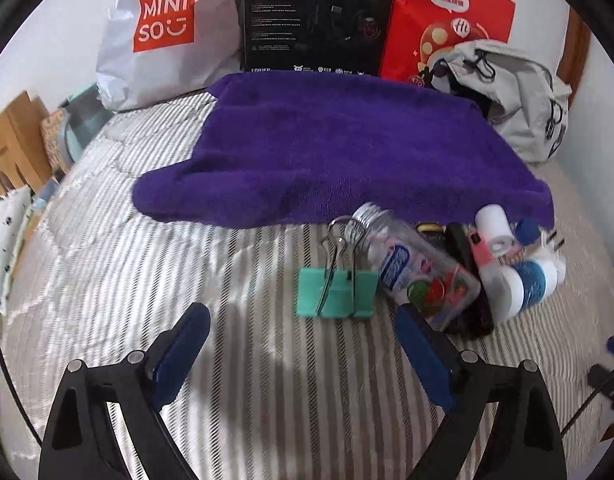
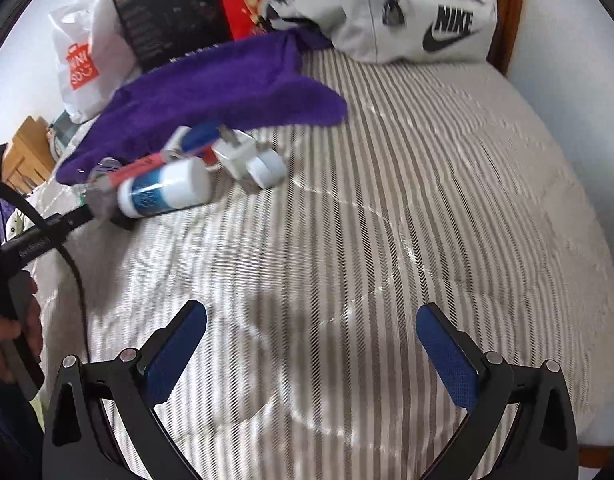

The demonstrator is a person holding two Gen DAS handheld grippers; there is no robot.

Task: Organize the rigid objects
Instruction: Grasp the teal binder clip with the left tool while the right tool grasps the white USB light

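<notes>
While both the left tool (image 1: 303, 344) and right tool (image 2: 311, 344) gape empty, the binder clip (image 1: 337, 290) and bottles (image 1: 421, 272) at two o'clock sit unsorted beside the purple towel (image 1: 339, 148); nearly everything remains.

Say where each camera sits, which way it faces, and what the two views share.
Left wrist: on the left gripper, low over the bed, facing the green clip and purple towel; its open fingers show.
Right wrist: on the right gripper, facing bare striped bed; its open fingers show, with a hand at left.
Shared: towel, blue-and-white bottle, Miniso bag.
</notes>
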